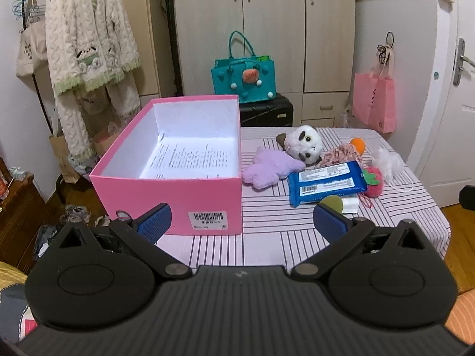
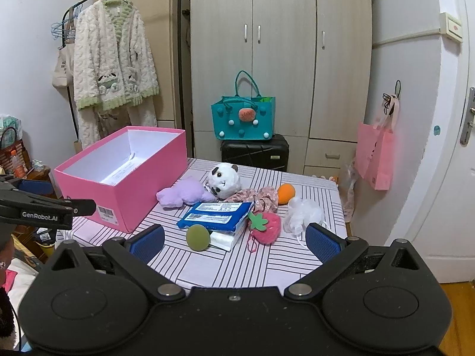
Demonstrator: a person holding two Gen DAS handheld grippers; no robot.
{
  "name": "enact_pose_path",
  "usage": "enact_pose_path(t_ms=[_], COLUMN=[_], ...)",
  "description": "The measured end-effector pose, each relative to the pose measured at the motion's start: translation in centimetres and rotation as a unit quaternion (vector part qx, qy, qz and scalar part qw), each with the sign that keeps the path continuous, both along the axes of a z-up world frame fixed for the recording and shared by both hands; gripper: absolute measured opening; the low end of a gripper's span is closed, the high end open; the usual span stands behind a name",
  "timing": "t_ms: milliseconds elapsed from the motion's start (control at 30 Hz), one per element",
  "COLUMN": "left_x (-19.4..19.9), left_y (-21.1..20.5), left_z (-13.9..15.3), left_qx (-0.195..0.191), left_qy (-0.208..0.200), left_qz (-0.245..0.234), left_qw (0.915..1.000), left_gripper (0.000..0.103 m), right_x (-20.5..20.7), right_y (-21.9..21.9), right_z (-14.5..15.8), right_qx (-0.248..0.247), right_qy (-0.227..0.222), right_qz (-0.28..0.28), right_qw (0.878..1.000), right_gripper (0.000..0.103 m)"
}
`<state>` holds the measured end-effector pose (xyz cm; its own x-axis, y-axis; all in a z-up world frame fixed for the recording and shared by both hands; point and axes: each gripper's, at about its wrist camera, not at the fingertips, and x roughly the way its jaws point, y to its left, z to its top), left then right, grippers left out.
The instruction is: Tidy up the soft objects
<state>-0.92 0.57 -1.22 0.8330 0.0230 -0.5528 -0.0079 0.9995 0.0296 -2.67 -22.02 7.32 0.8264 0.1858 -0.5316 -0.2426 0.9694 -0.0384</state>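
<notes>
both grippers spread wide and holding nothing – left gripper point(image 1: 242, 221) low by the front of the pink box point(image 2: 124, 195), right gripper point(image 2: 234, 238) over the striped tablecloth point(image 2: 267, 267). box open, only a printed paper inside. soft things heaped just beside it: purple plush point(image 2: 184, 192) touching the panda head point(image 2: 224, 179), blue packet point(image 2: 216, 215) in front, strawberry toy point(image 2: 265, 225) (with a green leaf), orange ball point(image 2: 286, 193), white mesh puff point(image 2: 302, 215), green round pad point(image 2: 198, 237).
</notes>
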Motion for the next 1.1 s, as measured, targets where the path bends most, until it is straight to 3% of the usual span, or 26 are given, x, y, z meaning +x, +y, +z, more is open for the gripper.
enact_pose_path(t_ms=[300, 567, 800, 933, 1100], left_x=[-0.6, -0.5, 1.4, 3.3, 5.7], left_y=[0.3, 0.9, 0.1, -0.1, -1.6], left_z=[0.8, 2.3, 0.9, -0.3, -1.8], left_qx=[-0.014, -0.014, -0.030, -0.068, -0.077], left_qy=[-0.019, -0.042, -0.048, -0.044, -0.031], left_qz=[-0.004, 0.008, -0.015, -0.035, -0.057], left_qw=[0.9997, 0.9990, 0.9983, 0.9961, 0.9950], left_gripper=[0.103, 0.103, 0.102, 0.102, 0.100], right_x=[0.0, 0.0, 2.7, 4.3, 5.6], right_y=[-0.3, -1.1, -1.5, -3.3, -3.6], right_z=[0.8, 2.0, -0.9, -2.8, -4.2], right_qx=[-0.021, 0.006, -0.031, 0.027, 0.016], right_qy=[-0.009, -0.021, -0.019, -0.020, -0.041], right_qz=[-0.011, 0.058, 0.060, 0.067, 0.086], right_qw=[1.000, 0.998, 0.998, 0.997, 0.995], right_gripper=[0.103, 0.103, 0.103, 0.103, 0.102])
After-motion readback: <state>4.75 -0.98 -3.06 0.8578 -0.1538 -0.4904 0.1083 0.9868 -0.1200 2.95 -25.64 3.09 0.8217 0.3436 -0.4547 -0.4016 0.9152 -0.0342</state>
